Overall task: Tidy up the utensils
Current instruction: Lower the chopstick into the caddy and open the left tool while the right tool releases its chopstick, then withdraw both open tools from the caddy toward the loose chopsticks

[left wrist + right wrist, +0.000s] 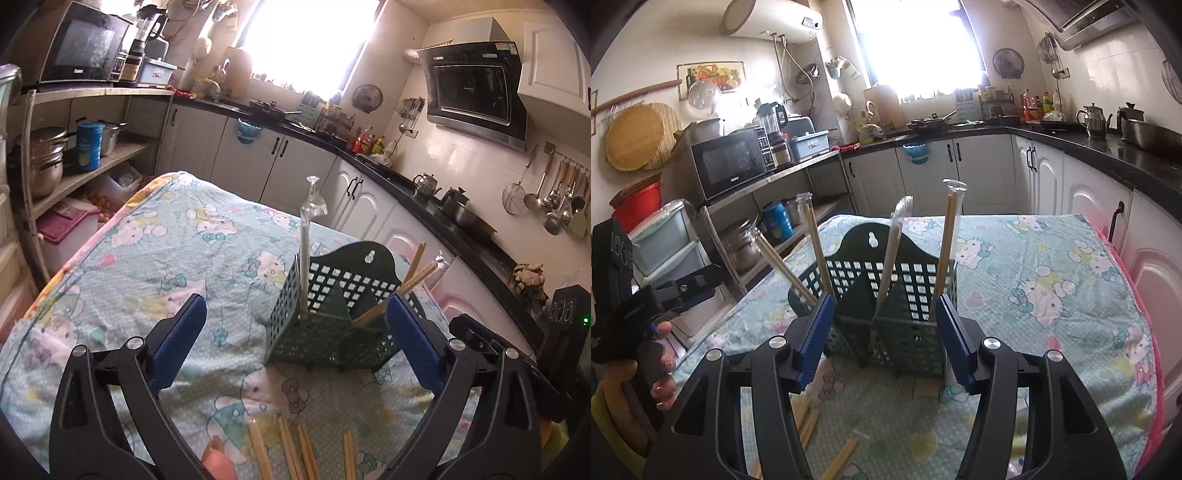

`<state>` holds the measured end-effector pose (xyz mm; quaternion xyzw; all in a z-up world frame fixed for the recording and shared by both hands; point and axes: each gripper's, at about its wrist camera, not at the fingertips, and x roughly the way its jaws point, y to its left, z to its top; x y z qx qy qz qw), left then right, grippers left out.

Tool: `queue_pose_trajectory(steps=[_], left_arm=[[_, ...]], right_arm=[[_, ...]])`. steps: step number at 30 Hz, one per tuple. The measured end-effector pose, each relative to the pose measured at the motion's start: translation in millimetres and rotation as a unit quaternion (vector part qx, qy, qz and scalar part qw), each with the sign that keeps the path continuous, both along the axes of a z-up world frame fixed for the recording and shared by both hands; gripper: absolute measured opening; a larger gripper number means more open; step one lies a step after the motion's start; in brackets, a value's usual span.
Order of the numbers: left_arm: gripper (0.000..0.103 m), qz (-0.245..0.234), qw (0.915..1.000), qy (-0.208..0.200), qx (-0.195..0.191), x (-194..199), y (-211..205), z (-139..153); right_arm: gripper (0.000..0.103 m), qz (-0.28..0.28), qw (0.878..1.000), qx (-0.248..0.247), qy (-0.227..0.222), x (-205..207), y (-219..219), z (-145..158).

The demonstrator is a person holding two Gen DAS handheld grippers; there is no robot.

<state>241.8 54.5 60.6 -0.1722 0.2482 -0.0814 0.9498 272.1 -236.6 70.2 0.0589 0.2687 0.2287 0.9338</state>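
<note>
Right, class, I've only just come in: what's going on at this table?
A person is sorting utensils with two handheld grippers. Wrapped chopsticks and a clear plastic utensil already stand in the green basket. The left gripper and right gripper both have open, empty jaws. More chopsticks lie on the tablecloth.

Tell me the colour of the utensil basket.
Dark green basket, with a square-hole lattice; the right wrist view shows it best.

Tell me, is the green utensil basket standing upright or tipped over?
Upright. The green basket stands on its base on the tablecloth, hanging hole at the top, and wrapped chopsticks stand in its compartments.
</note>
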Motion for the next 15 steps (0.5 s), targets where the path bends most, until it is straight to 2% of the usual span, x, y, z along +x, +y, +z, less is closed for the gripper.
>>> queue_pose_trajectory(steps=[15], left_arm=[[0.091,-0.016,0.9997,0.016,0.006,-30.1,-6.6,-15.2]], right_arm=[[0.057,0.009,1.0,-0.023,0.01,-32.2,-4.3,-9.2]])
